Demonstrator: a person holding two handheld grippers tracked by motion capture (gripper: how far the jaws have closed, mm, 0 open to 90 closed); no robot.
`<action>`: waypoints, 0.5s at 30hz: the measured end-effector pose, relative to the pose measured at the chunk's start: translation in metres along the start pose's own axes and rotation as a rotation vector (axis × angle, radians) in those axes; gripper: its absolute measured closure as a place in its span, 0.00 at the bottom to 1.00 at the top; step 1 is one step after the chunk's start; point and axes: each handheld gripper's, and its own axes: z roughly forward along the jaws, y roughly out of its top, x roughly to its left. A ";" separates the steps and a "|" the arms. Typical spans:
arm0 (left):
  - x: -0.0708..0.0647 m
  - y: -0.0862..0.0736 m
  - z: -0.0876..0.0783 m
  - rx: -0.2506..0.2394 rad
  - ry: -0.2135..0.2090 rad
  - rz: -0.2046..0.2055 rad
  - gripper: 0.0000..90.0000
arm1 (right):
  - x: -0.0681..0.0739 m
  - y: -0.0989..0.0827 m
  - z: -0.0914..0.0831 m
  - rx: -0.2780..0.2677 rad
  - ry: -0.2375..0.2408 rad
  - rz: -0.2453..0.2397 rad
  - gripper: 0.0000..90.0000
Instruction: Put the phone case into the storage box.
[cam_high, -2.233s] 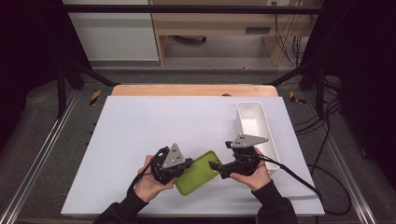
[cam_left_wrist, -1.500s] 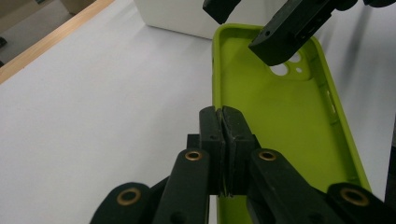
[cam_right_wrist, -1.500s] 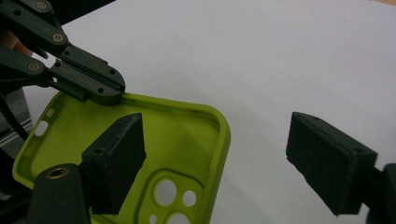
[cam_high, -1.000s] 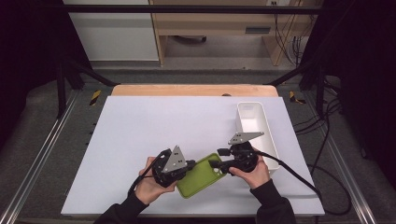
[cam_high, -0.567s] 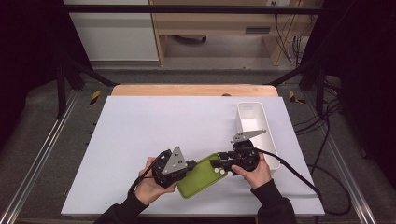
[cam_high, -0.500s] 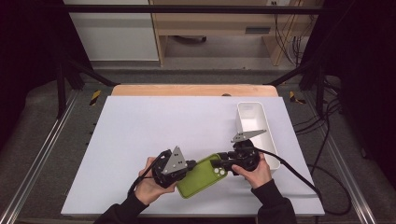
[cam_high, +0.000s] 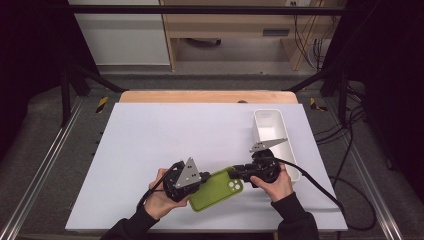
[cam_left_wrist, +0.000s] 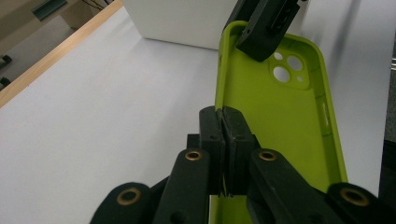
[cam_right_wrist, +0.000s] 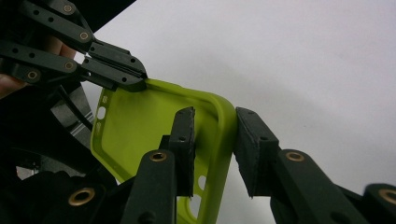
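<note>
A lime-green phone case (cam_high: 215, 190) hangs just above the white table, inside facing up, camera holes toward the right. My left gripper (cam_high: 201, 180) is shut on its long rim; in the left gripper view the pads (cam_left_wrist: 223, 140) pinch the thin edge of the case (cam_left_wrist: 280, 116). My right gripper (cam_high: 236, 173) sits at the camera-hole end. In the right gripper view its jaws (cam_right_wrist: 215, 135) straddle the curved corner rim of the case (cam_right_wrist: 140, 126). They have just been closing, and a thin gap still shows at the inner pad (cam_right_wrist: 186, 140).
A long white bin (cam_high: 270, 125) stands at the table's right side, just behind my right hand. The white table top (cam_high: 175, 135) stretches to the left and back, with a wooden strip (cam_high: 200, 96) along its far edge.
My right gripper has slid left onto the case's camera-hole end and its jaws have narrowed around the rim. My left gripper has kept its hold and its place.
</note>
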 end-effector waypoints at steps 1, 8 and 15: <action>0.000 0.000 0.000 0.003 0.001 0.004 0.98 | 0.000 0.000 0.000 0.005 0.000 0.004 0.79; -0.001 0.000 0.001 0.007 0.002 0.019 0.98 | 0.000 0.000 -0.001 0.019 0.001 0.008 0.82; -0.004 0.000 0.003 0.018 0.005 0.036 0.98 | -0.001 0.000 -0.004 0.018 0.008 0.012 0.86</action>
